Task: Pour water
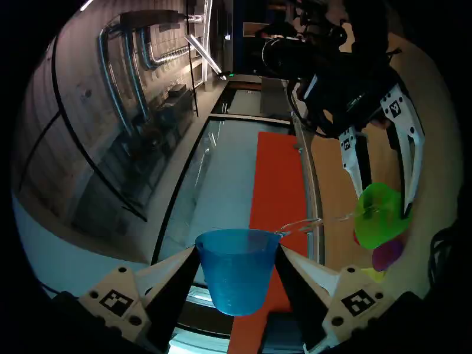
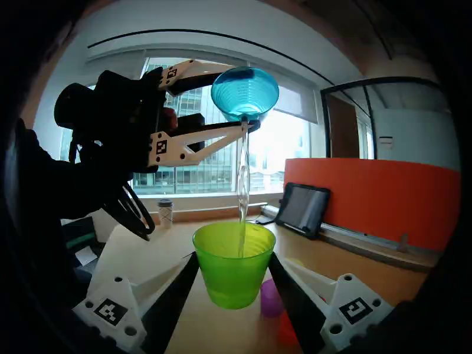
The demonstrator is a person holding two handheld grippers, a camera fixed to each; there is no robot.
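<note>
**Left gripper view.** The left gripper (image 1: 236,251) is closed on the blue cup (image 1: 236,277), with both fingers pressing its sides. A thin stream of water (image 1: 307,223) leaves the cup's rim and crosses to the green cup (image 1: 382,215). The right gripper (image 1: 383,200) holds the green cup between its two white fingers, above the wooden table (image 1: 336,189). A purple cup (image 1: 387,255) shows just beside the green one. An orange partition (image 1: 277,177) runs along the table's edge.

**Right gripper view.** The green cup (image 2: 234,271) stands upright between the right gripper's (image 2: 234,259) fingers, both of which bear on its wall. The blue cup (image 2: 245,93) is above it, steeply tipped in the left gripper's (image 2: 239,97) clamp. Water (image 2: 243,177) drops from the lowest point of its rim almost straight into the green cup's mouth. The stream can be seen through the translucent green wall, but the water level cannot be told. The purple cup (image 2: 271,298) rests on the table (image 2: 354,265) behind the green cup. A tablet (image 2: 304,209) leans near the partition (image 2: 377,194). A lidded paper cup (image 2: 166,212) stands by the window (image 2: 200,159).
</note>
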